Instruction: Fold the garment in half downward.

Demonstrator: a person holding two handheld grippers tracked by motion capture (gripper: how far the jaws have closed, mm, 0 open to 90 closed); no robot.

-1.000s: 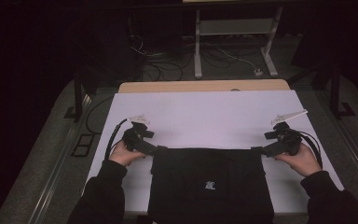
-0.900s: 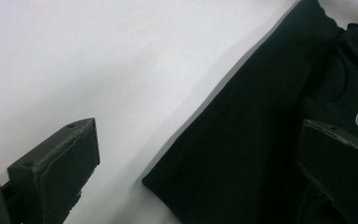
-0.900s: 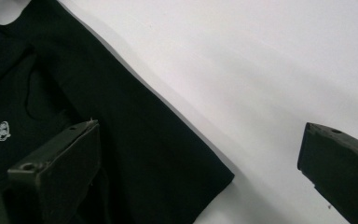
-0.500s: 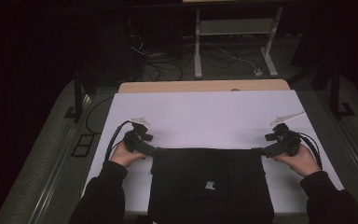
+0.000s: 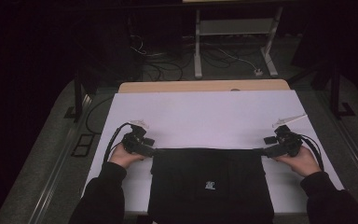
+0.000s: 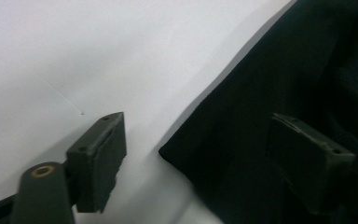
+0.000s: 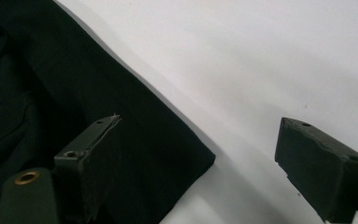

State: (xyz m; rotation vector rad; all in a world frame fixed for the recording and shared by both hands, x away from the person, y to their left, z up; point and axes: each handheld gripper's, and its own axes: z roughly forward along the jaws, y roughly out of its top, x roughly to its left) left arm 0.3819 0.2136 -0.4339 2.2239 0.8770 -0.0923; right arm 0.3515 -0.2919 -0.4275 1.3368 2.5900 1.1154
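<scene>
White table [image 5: 205, 112] — the largest thing here, its sheet bare beyond the work. Black garment [image 5: 208, 184] lies flat at the near edge, between the person's forearms, a small pale logo [image 5: 209, 185] near its middle. Left gripper [image 5: 150, 151] sits at the garment's far left corner; in the left gripper view the corner [image 6: 168, 151] lies between the two jaws, one jaw over white table, the other over cloth, pads not pressing — released, jaws have just been closing. Right gripper [image 5: 260, 152] at the far right corner; the corner [image 7: 207, 161] lies in the gap, untouched — also released, jaws just been closing.
</scene>
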